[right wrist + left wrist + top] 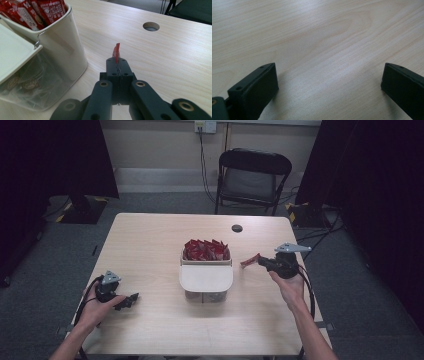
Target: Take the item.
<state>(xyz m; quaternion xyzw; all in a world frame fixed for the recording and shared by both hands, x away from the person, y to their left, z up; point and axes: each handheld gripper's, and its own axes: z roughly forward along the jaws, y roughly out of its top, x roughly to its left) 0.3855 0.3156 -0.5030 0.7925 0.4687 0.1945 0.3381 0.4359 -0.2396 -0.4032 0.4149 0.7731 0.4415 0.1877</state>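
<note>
High view, right gripper: the right gripper (pixel 260 261) is held above the wooden table (pixel 150 245), just right of the container, its jaws pointing left toward it
High view, sachet: a red ketchup sachet (pixel 249 261) sticks out of the jaw tips, between the gripper and the white container (pixel 206 279), near the container's right wall but apart from it
Right gripper view, claw: the right gripper (pixel 117 65) has its two black jaws pressed flat together, with the red sachet (pixel 116 52) pinched edge-on between them and its free end standing up past the tips
Right gripper view, container: the white container (pixel 62 47) stands just left of the jaws; its back compartment is packed with upright red sachets (pixel 32 11), and a clear front compartment (pixel 30 87) under a flat white lid (pixel 15 57) holds small round packets
High view, left gripper: the left gripper (pixel 131 300) rests low at the table's near left corner, well apart from the container, gripped by the person's left hand (pixel 97 307)
Left gripper view, claw: the left gripper (pixel 329 85) has its jaws spread wide, with bare wood grain between them
High view, surroundings: a round cable hole (pixel 237 228) lies in the tabletop behind the container, and a black folding chair (pixel 252 177) stands beyond the far edge
</note>
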